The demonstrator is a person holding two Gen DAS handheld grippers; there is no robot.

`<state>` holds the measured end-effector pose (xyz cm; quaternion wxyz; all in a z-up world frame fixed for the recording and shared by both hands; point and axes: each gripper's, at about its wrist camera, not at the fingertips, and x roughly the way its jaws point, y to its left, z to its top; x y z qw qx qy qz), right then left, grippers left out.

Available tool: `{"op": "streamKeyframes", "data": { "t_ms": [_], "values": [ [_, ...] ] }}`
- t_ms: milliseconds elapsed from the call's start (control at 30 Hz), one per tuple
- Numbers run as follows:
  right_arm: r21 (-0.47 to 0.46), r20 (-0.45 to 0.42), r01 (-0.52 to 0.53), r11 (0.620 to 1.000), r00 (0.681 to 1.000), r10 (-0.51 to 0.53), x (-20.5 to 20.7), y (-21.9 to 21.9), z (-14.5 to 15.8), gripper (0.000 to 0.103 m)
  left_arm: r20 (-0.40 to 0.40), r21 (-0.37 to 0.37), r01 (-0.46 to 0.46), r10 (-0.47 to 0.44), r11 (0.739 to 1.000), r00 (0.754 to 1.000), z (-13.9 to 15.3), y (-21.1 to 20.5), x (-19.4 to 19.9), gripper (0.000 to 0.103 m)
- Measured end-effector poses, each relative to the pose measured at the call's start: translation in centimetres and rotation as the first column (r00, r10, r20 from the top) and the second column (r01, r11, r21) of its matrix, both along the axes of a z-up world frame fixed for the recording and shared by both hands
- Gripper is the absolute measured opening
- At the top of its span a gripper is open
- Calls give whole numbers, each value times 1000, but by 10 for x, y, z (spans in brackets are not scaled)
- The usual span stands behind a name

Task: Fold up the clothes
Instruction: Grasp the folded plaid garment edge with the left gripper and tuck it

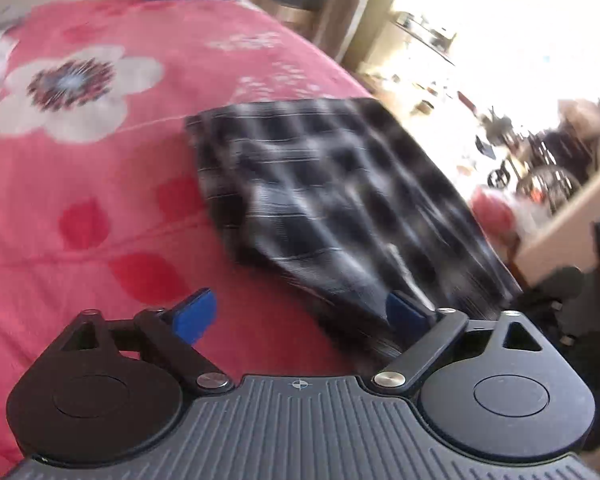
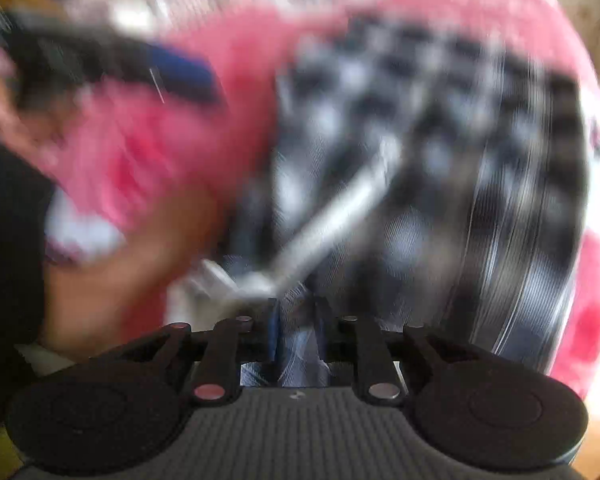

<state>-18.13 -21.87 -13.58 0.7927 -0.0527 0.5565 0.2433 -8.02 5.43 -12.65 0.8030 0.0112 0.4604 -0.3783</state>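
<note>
A black-and-white plaid garment point(image 1: 332, 200) lies folded on a pink flowered bedspread point(image 1: 100, 184), close to the bed's right edge. My left gripper point(image 1: 300, 314) hovers over its near corner with the jaws wide apart; the cloth reaches the right blue pad point(image 1: 406, 312), and the left pad point(image 1: 196, 316) is over bare bedspread. The right wrist view is heavily blurred. There the plaid garment point(image 2: 440, 140) fills the middle, and my right gripper point(image 2: 298, 328) stands narrowly open with a bit of the cloth between its pads.
The bed drops off to the right toward a bright room with clutter on the floor point(image 1: 520, 152). A white flower print point(image 1: 72, 92) marks the bedspread far left. The other gripper's blue pad point(image 2: 180, 70) and a hand point(image 2: 4, 112) show blurred at upper left.
</note>
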Motion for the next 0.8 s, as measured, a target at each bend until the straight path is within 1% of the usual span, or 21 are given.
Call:
{"op": "streamKeyframes", "data": {
  "t_ms": [33, 67, 100, 133, 200, 300, 367, 467, 533, 633, 667, 700, 733, 767, 800],
  "values": [
    [14, -6, 6, 1000, 1000, -6, 3, -1, 5, 20, -9, -12, -19, 19, 1000, 1000, -7, -3, 6, 79],
    [24, -11, 16, 1000, 1000, -16, 7, -2, 13, 20, -22, -34, -42, 41, 999, 999, -12, 0, 14, 78],
    [34, 4, 32, 999, 999, -32, 11, -4, 23, 21, -36, -56, -64, 63, 996, 997, -14, 9, 22, 74],
    [46, 28, 46, 998, 998, -47, 14, -6, 32, 22, -50, -77, -87, 83, 993, 995, -15, 17, 30, 68],
    [67, 71, 65, 996, 995, -70, 21, -6, 47, 30, -92, -120, -129, 118, 984, 989, -20, 26, 46, 64],
    [74, 128, 68, 995, 989, -77, 30, 5, 62, 31, -140, -167, -147, 125, 975, 982, -28, 31, 63, 63],
    [54, 176, 55, 997, 982, -64, 38, 18, 68, 32, -182, -185, -167, 133, 968, 974, -33, 38, 71, 63],
    [13, 250, 26, 1000, 968, -29, 49, 36, 66, 32, -247, -235, -201, 142, 951, 958, -37, 49, 78, 59],
    [-6, 284, 32, 999, 958, -29, 60, 47, 61, 30, -275, -259, -213, 139, 942, 951, -41, 53, 80, 56],
    [-26, 312, 68, 997, 948, -56, 85, 61, 49, 29, -281, -262, -197, 121, 945, 952, -44, 51, 81, 53],
    [-8, 306, 84, 996, 949, -77, 94, 63, 47, 29, -285, -263, -190, 112, 946, 952, -46, 50, 82, 53],
    [29, 289, 97, 995, 952, -101, 102, 62, 45, 29, -286, -264, -182, 104, 947, 953, -47, 48, 82, 52],
    [67, 268, 101, 993, 956, -116, 107, 59, 44, 29, -286, -268, -174, 94, 947, 954, -48, 46, 83, 49],
    [83, 259, 92, 992, 959, -111, 107, 57, 44, 29, -289, -272, -170, 88, 947, 953, -49, 44, 83, 47],
    [76, 263, 73, 994, 961, -91, 108, 60, 43, 30, -298, -278, -169, 82, 946, 951, -51, 43, 85, 38]
  ]
}}
